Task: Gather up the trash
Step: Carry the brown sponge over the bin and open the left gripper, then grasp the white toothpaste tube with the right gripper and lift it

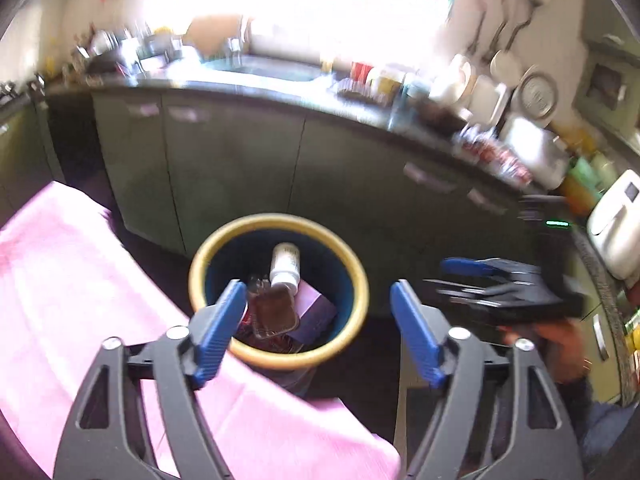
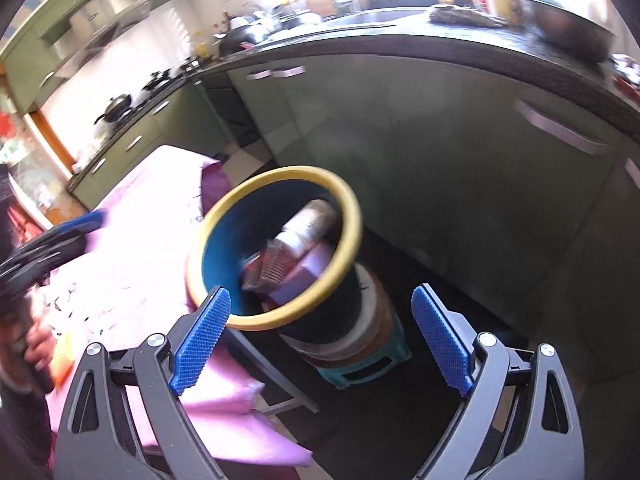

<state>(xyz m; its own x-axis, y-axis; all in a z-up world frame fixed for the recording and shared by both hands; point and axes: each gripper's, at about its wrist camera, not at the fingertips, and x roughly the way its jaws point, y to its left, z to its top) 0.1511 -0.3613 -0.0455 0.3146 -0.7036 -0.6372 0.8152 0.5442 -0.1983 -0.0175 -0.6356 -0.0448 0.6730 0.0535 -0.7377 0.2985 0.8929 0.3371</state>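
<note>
A bin with a yellow rim [image 1: 280, 218] [image 2: 280, 172] and a blue inside stands beside the pink-covered table. In it lie a white bottle [image 1: 285, 264] [image 2: 308, 220], a brown clear plastic tray [image 1: 276, 312] [image 2: 272, 268] and a purple box [image 1: 314, 312] [image 2: 308, 276]. My left gripper [image 1: 318, 285] hovers over the bin's mouth, open, with nothing between its blue pads. My right gripper [image 2: 320, 291] is open and empty too, just right of the bin's near rim. Each gripper also shows as a blur in the other's view: the right one [image 1: 480, 276], the left one [image 2: 76, 224].
The pink tablecloth [image 1: 80, 280] [image 2: 140, 240] lies left of the bin, with small scraps [image 2: 80, 308] and an orange item [image 2: 64, 352] on it. The bin sits on a stool [image 2: 360, 364]. Green cabinets [image 1: 240, 160] under a cluttered dark countertop [image 2: 440, 40] stand close behind.
</note>
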